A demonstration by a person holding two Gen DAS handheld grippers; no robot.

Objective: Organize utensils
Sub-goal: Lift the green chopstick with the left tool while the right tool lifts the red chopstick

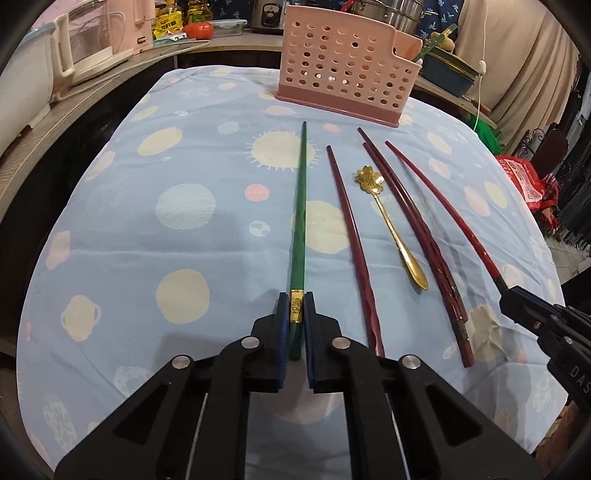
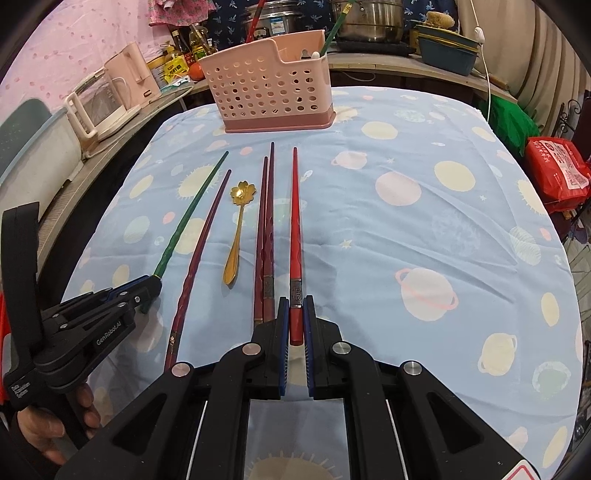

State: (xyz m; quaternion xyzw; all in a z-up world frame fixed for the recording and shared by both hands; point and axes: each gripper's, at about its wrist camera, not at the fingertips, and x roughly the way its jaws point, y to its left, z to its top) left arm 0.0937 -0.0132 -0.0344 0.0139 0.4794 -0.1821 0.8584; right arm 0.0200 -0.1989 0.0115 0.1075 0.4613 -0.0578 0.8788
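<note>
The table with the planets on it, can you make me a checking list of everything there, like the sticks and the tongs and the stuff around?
Surface: table under a blue cloth with planets and suns.
Job's things: green chopstick, bright red chopstick, three dark red chopsticks, one alone and a pair side by side, gold spoon, all lying flat; pink holder at the far end, with utensils already standing in it.
Clutter: nothing seen on the cloth.
Tongs: left tongs shut on the green chopstick's end; right tongs shut on the bright red chopstick's end.
Cables: white cord hanging at the far right.
Surroundings: kettle, bottles, steel pots, red bag.
</note>
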